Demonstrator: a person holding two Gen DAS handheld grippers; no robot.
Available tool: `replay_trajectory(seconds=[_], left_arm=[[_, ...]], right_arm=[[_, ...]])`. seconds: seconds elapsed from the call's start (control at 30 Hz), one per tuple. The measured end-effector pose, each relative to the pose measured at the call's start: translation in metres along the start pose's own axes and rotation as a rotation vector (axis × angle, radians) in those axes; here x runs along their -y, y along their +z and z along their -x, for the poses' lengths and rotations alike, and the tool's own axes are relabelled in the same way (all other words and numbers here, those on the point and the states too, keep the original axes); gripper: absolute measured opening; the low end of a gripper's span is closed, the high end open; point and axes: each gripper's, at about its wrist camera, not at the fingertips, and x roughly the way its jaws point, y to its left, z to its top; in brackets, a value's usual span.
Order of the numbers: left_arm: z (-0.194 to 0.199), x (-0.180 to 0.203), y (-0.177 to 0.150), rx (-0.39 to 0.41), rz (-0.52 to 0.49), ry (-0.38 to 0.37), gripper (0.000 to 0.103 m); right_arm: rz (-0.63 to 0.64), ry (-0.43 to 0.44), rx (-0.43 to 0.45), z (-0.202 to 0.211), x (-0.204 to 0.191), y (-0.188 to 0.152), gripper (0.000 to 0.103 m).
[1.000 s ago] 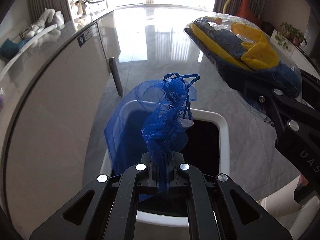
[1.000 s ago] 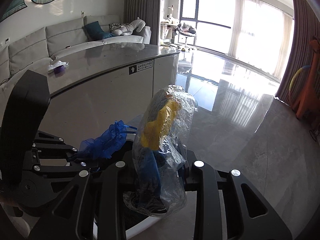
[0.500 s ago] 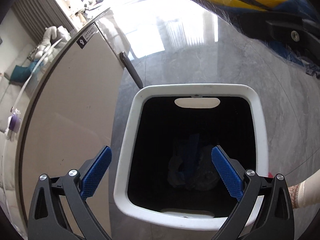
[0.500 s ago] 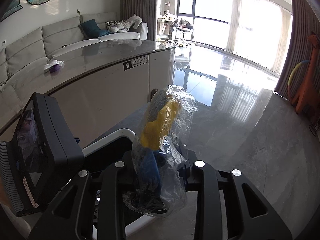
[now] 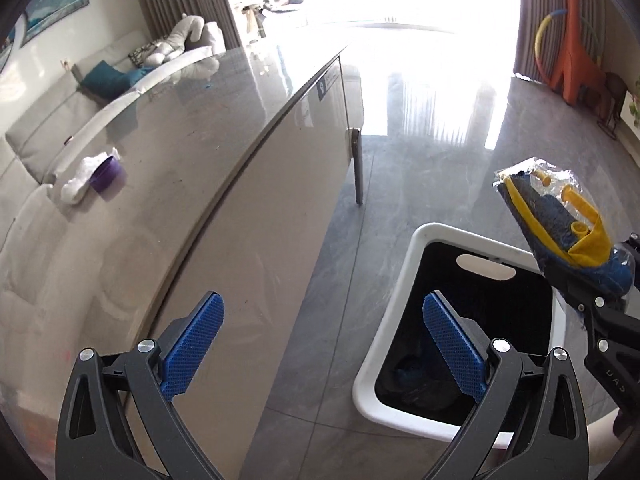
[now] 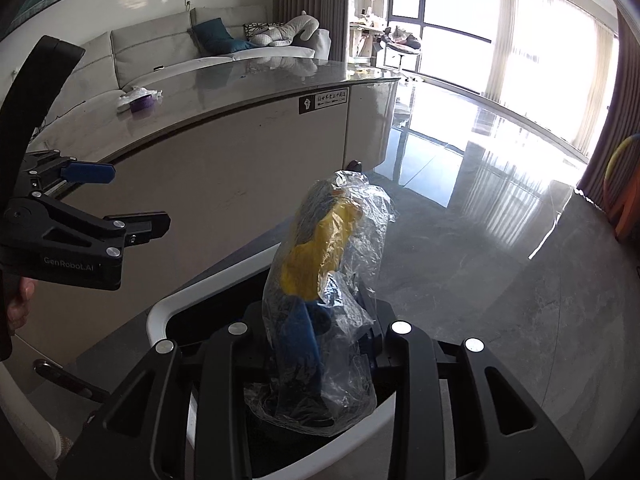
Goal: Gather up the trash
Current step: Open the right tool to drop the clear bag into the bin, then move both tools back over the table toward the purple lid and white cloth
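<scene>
The right gripper (image 6: 320,344) pinches a crinkled clear plastic bag of yellow and blue scraps (image 6: 324,280) above the white-rimmed black bin (image 5: 416,240). Released off-centre, it could catch the rim, apparently close beneath, and spill onto the floor. The left gripper (image 5: 320,344) is spread wide and empty.

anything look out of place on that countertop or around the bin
Yes: a crumpled white wrapper with a small purple cup lies alone on the grey countertop, uncollected litter. The white bin stands upright on the floor; nothing is spilled around it.
</scene>
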Motion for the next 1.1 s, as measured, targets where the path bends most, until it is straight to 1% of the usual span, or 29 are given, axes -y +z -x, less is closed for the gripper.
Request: replay_trajectory(seconds=[0.17,0.27,0.3,0.33,0.4,0.43,0.47,0.5,0.57,0.67,0.73,0.8,0.97,1.1], left_arm=[[0.006,-0.016,-0.004,0.01,0.025,0.011,0.099],[0.011,-0.023,-0.006,0.027,0.031,0.017,0.098],[0.014,-0.025,-0.007,0.033,0.034,0.017,0.098],[0.015,-0.028,-0.007,0.038,0.038,0.017,0.098],[0.017,-0.034,-0.008,0.042,0.05,0.015,0.098],[0.018,-0.036,-0.008,0.042,0.057,0.012,0.098],[0.019,-0.039,-0.008,0.045,0.065,0.014,0.098],[0.02,-0.044,-0.008,0.048,0.076,0.016,0.098],[0.022,-0.05,-0.006,0.055,0.095,0.019,0.098],[0.024,-0.061,-0.003,0.065,0.136,0.025,0.098],[0.025,-0.07,-0.002,0.071,0.17,0.024,0.098],[0.028,-0.078,0.001,0.081,0.204,0.035,0.098],[0.035,-0.107,0.01,0.112,0.297,0.053,0.099],[0.043,-0.131,0.018,0.147,0.349,0.099,0.099]], right_arm=[[0.026,0.016,-0.024,-0.01,-0.011,-0.002,0.034],[0.039,0.028,-0.039,-0.015,-0.016,-0.005,0.037],[0.045,0.034,-0.046,-0.016,-0.018,-0.006,0.043],[0.056,0.037,-0.062,-0.02,-0.02,-0.008,0.054],[0.078,0.029,-0.077,-0.024,-0.027,-0.013,0.06],[0.087,0.024,-0.081,-0.025,-0.029,-0.015,0.073],[0.1,0.011,-0.095,-0.027,-0.032,-0.017,0.083],[0.118,-0.004,-0.109,-0.03,-0.035,-0.019,0.096],[0.154,-0.023,-0.091,-0.028,-0.041,-0.022,0.098],[0.185,-0.048,-0.07,-0.023,-0.048,-0.016,0.098],[0.184,-0.038,-0.038,-0.016,-0.05,-0.008,0.098],[0.173,-0.022,-0.003,-0.007,-0.052,0.003,0.098],[0.189,0.0,0.096,0.016,-0.066,0.044,0.098],[0.218,0.004,0.159,0.029,-0.077,0.074,0.098]])
